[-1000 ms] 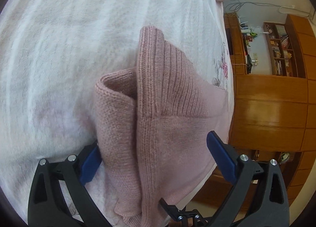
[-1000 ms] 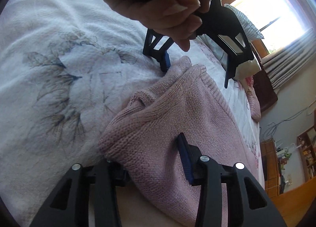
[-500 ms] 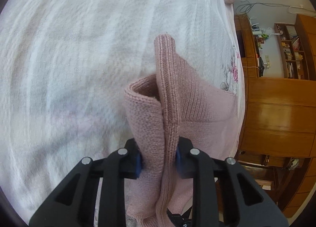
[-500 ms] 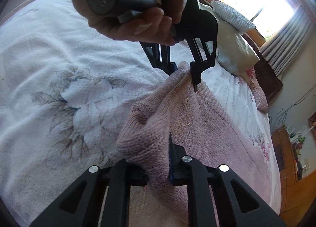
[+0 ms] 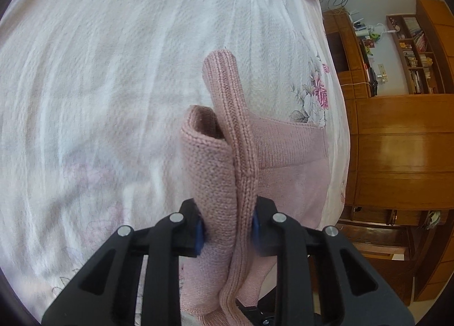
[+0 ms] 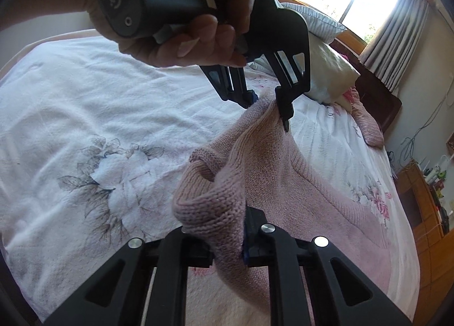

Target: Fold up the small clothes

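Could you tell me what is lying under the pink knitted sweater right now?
The pink sweater lies on a white floral bedspread, its edge lifted by the left gripper and right gripper. Whatever is beneath its flat part is covered.

L gripper pinching pink knit sweater, white bedspread

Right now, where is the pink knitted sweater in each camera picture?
Left wrist view: the pink sweater stands bunched at centre, pinched in the left gripper.
Right wrist view: it drapes from centre to lower right, pinched by the right gripper and the left one behind.
Shared landmark: the pink rose print on the bedspread.
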The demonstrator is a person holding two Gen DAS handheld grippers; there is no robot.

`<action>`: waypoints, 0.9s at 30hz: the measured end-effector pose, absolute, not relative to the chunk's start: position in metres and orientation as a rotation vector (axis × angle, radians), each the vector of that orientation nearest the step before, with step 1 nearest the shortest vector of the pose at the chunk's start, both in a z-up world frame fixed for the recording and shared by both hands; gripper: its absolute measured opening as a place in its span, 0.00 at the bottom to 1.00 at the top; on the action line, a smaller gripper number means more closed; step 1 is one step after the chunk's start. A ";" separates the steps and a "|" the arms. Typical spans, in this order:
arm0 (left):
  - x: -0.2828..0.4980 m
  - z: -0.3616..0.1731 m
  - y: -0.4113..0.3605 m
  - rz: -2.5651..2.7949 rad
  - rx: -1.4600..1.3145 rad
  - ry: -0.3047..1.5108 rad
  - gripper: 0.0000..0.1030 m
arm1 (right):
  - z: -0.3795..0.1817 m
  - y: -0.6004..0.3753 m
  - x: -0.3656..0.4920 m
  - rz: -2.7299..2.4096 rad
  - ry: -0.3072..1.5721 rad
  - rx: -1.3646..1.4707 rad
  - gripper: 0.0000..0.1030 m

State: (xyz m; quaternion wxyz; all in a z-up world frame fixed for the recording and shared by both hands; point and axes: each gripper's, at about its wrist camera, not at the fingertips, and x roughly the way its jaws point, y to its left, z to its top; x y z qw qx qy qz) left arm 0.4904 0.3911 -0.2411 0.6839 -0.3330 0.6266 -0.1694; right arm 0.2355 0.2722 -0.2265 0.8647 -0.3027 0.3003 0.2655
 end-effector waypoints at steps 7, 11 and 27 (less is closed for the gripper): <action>0.497 -0.213 0.369 -0.372 -0.706 1.395 0.22 | -0.203 0.253 0.243 0.549 0.618 -0.546 0.13; 0.500 -0.194 0.356 -0.367 -0.676 1.388 0.22 | -0.188 0.239 0.245 0.542 0.613 -0.490 0.12; 0.512 -0.145 0.297 -0.301 -0.564 1.388 0.22 | -0.146 0.168 0.256 0.497 0.591 -0.326 0.12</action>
